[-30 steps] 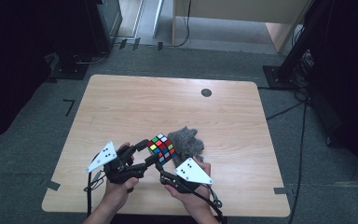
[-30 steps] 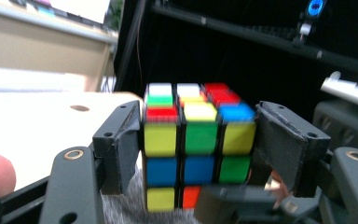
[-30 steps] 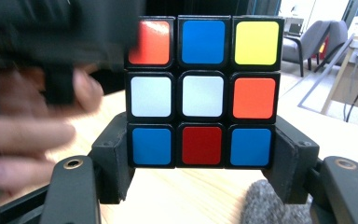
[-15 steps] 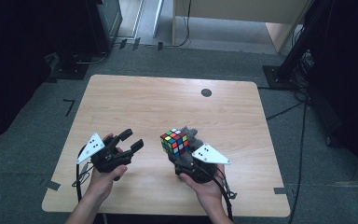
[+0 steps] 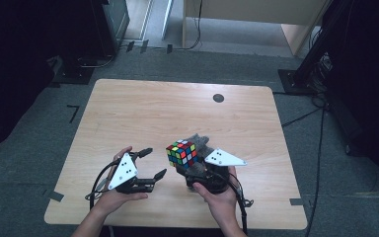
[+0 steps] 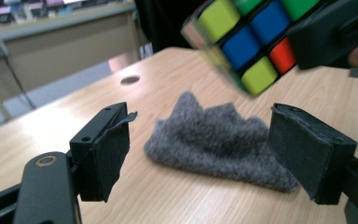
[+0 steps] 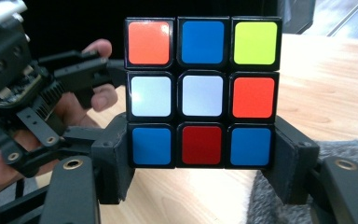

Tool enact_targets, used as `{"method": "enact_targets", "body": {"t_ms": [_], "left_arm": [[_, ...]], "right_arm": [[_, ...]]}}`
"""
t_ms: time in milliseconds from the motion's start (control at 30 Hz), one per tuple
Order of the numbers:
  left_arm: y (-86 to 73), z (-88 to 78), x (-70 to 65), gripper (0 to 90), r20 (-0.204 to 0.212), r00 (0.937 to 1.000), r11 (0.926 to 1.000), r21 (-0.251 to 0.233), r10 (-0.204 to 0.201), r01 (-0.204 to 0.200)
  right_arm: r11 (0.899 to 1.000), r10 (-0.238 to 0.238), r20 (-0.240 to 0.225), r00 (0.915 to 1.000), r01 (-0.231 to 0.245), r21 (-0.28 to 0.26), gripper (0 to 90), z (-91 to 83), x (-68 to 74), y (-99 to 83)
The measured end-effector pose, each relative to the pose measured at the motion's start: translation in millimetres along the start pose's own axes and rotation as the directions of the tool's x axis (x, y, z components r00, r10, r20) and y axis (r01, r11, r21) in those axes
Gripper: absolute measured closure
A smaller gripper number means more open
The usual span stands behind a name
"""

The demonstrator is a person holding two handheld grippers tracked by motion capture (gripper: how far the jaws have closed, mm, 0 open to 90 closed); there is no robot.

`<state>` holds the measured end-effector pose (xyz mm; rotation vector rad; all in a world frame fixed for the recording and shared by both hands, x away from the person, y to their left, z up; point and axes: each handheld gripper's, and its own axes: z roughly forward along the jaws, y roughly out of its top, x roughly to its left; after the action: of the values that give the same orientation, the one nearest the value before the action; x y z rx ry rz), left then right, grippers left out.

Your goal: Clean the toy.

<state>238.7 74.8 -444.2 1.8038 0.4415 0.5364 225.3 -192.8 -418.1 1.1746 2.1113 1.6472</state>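
A scrambled colour cube (image 5: pixel 181 153) is held a little above the table, and my right gripper (image 5: pixel 183 167) is shut on its lowest layer. In the right gripper view the cube (image 7: pixel 201 93) stands upright with the two jaws pressing its bottom row from both sides. My left gripper (image 5: pixel 153 163) is to the cube's left and apart from it. Its jaws have just been opening and nothing is between them. In the left gripper view the left gripper (image 6: pixel 205 126) looks over a crumpled grey cloth (image 6: pixel 219 140) on the table, with the cube (image 6: pixel 242 37) above it.
The grey cloth (image 5: pixel 201 142) lies just behind the cube on the light wooden table (image 5: pixel 143 113). A round black grommet (image 5: pixel 218 98) sits near the far edge. Dark stands and cables surround the table on the floor.
The left gripper has drawn away from the cube to the left and its jaws have spread apart. The right gripper has carried the cube slightly right and up.
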Motion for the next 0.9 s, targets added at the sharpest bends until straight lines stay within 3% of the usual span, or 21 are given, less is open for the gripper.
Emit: {"method": "enact_targets", "body": {"t_ms": [133, 200, 367, 467, 567, 633, 667, 700, 833, 900], "left_arm": [[-0.9, -0.5, -2.6, 20.6, -0.01, 0.9987, 0.9988, -0.001, 0.049, -0.049], [-1.4, -0.5, -5.9, 20.7, -0.01, 0.995, 0.9951, 0.003, 0.099, -0.099], [-2.1, 1.6, -16.9, 21.8, -0.02, 0.9745, 0.9746, 0.019, 0.224, -0.223], [-1.8, 1.1, -18.9, 23.0, -0.036, 0.9684, 0.9691, 0.013, 0.247, -0.246], [-3.6, 0.9, -20.1, 23.1, -0.027, 0.9615, 0.9619, 0.014, 0.273, -0.273], [-4.8, 1.1, -22.6, 25.8, -0.019, 0.9516, 0.9517, 0.019, 0.307, -0.306], [-5.3, 1.3, -24.6, 27.7, -0.027, 0.9421, 0.9424, 0.024, 0.334, -0.334], [-5.5, 1.6, -25.3, 28.8, -0.032, 0.9371, 0.9375, 0.029, 0.348, -0.347], [-7.3, 0.8, -25.5, 31.9, -0.033, 0.9275, 0.9279, 0.036, 0.372, -0.371], [-6.7, 0.4, -26.4, 32.6, -0.038, 0.927, 0.9277, 0.031, 0.373, -0.372]], "right_arm": [[1.0, 0.005, -0.031, 0.9995, -0.004, 0.019, 34.4, 3.2, 3.8, -0.6], [0.999, 0.02, -0.056, 0.9982, -0.018, 0.033, 34.4, 5.0, 5.4, -0.8], [0.997, 0.051, -0.107, 0.9929, -0.044, 0.067, 34.4, 9.0, 7.3, -1.5], [0.993, 0.069, -0.127, 0.9894, -0.056, 0.109, 34.4, 12.3, 7.8, -2.4], [0.987, 0.092, -0.147, 0.9849, -0.071, 0.144, 34.4, 15.6, 7.3, -3.7], [0.983, 0.107, -0.159, 0.9815, -0.08, 0.167, 34.4, 17.4, 7.1, -4.6], [0.982, 0.11, -0.16, 0.9809, -0.082, 0.173, 34.3, 18.2, 7.1, -5.0], [0.98, 0.116, -0.163, 0.9797, -0.086, 0.181, 34.3, 19.3, 7.4, -5.7], [0.978, 0.144, -0.17, 0.9748, -0.114, 0.173, 34.2, 18.5, 5.1, -6.2], [0.978, 0.159, -0.187, 0.9695, -0.128, 0.167, 33.9, 17.6, 2.3, -6.0]]}}
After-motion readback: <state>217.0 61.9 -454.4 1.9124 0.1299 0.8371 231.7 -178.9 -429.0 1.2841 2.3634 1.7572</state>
